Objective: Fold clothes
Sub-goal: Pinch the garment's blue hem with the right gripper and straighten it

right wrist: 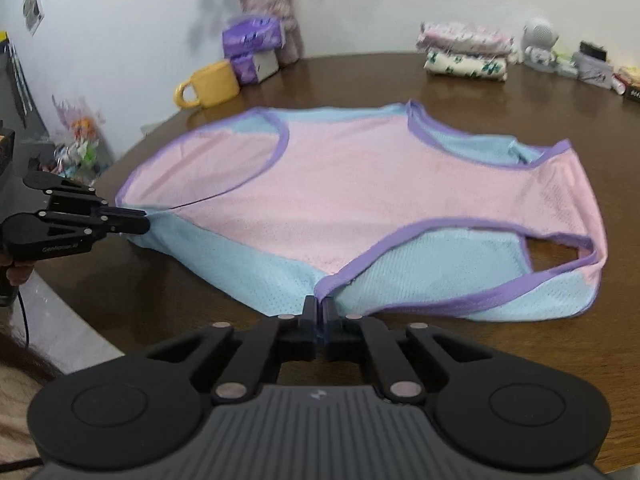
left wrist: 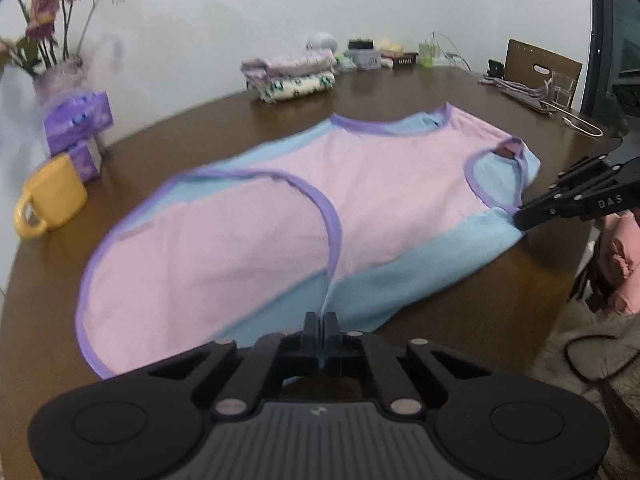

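- The left tongs (left wrist: pixel 322 322) are pressed fully together on the near edge of the garment (left wrist: pixel 280 208), at the seam where blue side panel meets purple binding. Gripping there probably lets that side be lifted as one layer instead of bunching.
- The right tongs (right wrist: pixel 320 308) are likewise closed tight on the near edge, at the lower end of an armhole's purple trim. Each shows in the other's view: the right tongs (left wrist: pixel 520 220) at the right of the cloth, the left tongs (right wrist: pixel 138 220) at its left.
- With both pinch points on the same near side and well apart, the fabric between them is drawn fairly straight, which suits carrying that edge over toward the far side as a fold; that is my reading, not something shown.
- The garment, a pink sleeveless top with blue panels, lies spread mostly flat on the brown worktop (right wrist: pixel 440 80), neckline toward the right.
- Farther left stand a yellow mug (right wrist: pixel 210 86), purple tissue packs (right wrist: pixel 252 38) and a vase of flowers (left wrist: pixel 60 68), clear of the cloth.
- At the far side sits a stack of folded clothes (left wrist: pixel 290 74), seemingly kept out of the working area.
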### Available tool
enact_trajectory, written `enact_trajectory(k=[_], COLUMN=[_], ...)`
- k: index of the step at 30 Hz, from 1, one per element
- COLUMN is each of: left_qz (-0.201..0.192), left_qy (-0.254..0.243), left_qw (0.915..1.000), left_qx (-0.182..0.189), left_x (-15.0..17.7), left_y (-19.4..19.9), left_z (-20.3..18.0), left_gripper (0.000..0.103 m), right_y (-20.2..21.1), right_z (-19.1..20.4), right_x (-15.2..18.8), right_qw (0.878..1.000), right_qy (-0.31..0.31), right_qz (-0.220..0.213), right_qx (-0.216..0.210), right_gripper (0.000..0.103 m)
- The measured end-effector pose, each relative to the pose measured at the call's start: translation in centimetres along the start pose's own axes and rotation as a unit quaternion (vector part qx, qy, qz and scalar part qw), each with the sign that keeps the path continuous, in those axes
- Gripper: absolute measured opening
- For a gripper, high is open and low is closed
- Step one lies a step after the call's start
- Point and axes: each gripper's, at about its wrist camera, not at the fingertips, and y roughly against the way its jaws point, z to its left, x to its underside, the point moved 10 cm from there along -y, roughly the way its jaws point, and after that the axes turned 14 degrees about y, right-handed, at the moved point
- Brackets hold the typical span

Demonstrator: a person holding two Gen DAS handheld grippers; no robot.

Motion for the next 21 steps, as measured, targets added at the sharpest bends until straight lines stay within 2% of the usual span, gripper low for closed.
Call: enact_trajectory(k=[3,4,7,9,12,15,16,17,19,21], left_qz=[-0.015,-0.02,-0.034,-0.034,-0.02,-0.008,-0.007,-0.005,0.001,0.007], left_qy=[0.047,0.063,0.119,0.137,0.13,0.129,0.125,0.116,0.095,0.08], left_qw=[0.9987,0.9977,0.992,0.9898,0.9913,0.9913,0.9916,0.9926,0.9948,0.9957], left_qx=[0.011,0.015,0.027,0.018,-0.001,0.025,0.033,0.035,0.035,0.045], left_x=[-1.0,-1.4,-2.6,-3.0,-2.3,-1.5,-1.3,-1.2,-0.9,-0.8], left_y=[0.8,1.1,1.8,1.6,1.1,1.1,1.1,0.9,0.5,0.1], left_z=[1.2,1.6,3.3,4.4,5.2,4.8,4.5,4.1,3.4,2.7], left_gripper=[0.036,0.039,0.038,0.035,0.034,0.034,0.033,0.032,0.024,0.024], right_y=[0.1,0.1,0.5,0.6,0.1,-1.3,-1.8,-2.2,-3.0,-3.7], right_z=[0.0,0.0,-0.3,-0.8,-1.0,-0.6,-0.4,-0.1,0.4,0.8], right_x=[0.1,0.1,-0.1,-0.7,-1.5,-2.1,-2.3,-2.5,-2.7,-2.8], right_qw=[1.0,1.0,1.0,1.0,1.0,0.999,0.999,0.999,0.999,0.999], right_qy=[0.0,0.0,-0.002,-0.006,-0.002,0.015,0.022,0.03,0.04,0.047], right_qz=[0.001,0.001,-0.006,-0.018,-0.029,-0.028,-0.027,-0.026,-0.024,-0.019], right_qx=[-0.008,-0.01,-0.009,0.0,0.007,0.008,0.008,0.007,0.001,-0.001], right_gripper=[0.006,0.007,0.007,0.007,0.007,0.019,0.026,0.027,0.027,0.027])
